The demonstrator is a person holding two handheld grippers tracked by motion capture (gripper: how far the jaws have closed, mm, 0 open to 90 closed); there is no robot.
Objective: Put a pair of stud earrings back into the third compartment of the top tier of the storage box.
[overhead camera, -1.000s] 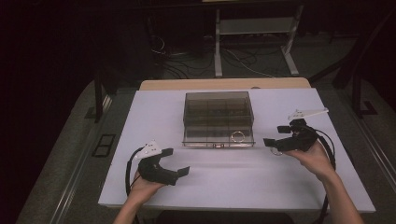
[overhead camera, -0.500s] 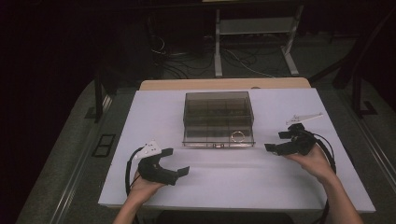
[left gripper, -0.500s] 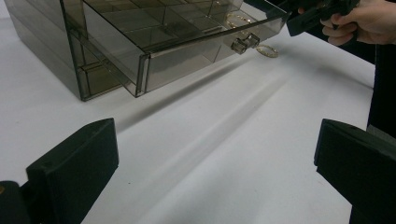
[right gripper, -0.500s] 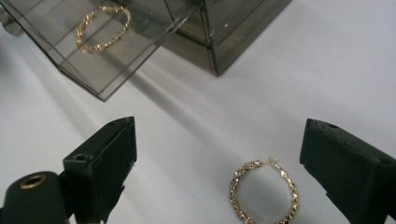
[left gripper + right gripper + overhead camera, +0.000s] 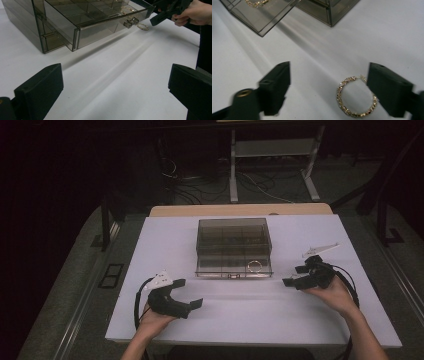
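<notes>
Left gripper [image 5: 192, 294], lower left of the high view: matte black, blocky jaws spread wide with nothing between them, unmoved from a second ago. Centre: smoky translucent plastic organiser box [image 5: 234, 240], its gridded drawer [image 5: 234, 265] pulled out, one gold hoop [image 5: 254, 266] in its right front compartment. Right gripper [image 5: 294, 280], right of centre: it has sunk toward the white table [image 5: 240, 320], and its jaws have just been closing yet stay parted around a second beaded gold hoop earring [image 5: 356, 97], flat on the table at lower right of the right gripper view beside one jaw; likely a pick-up for the drawer.
</notes>
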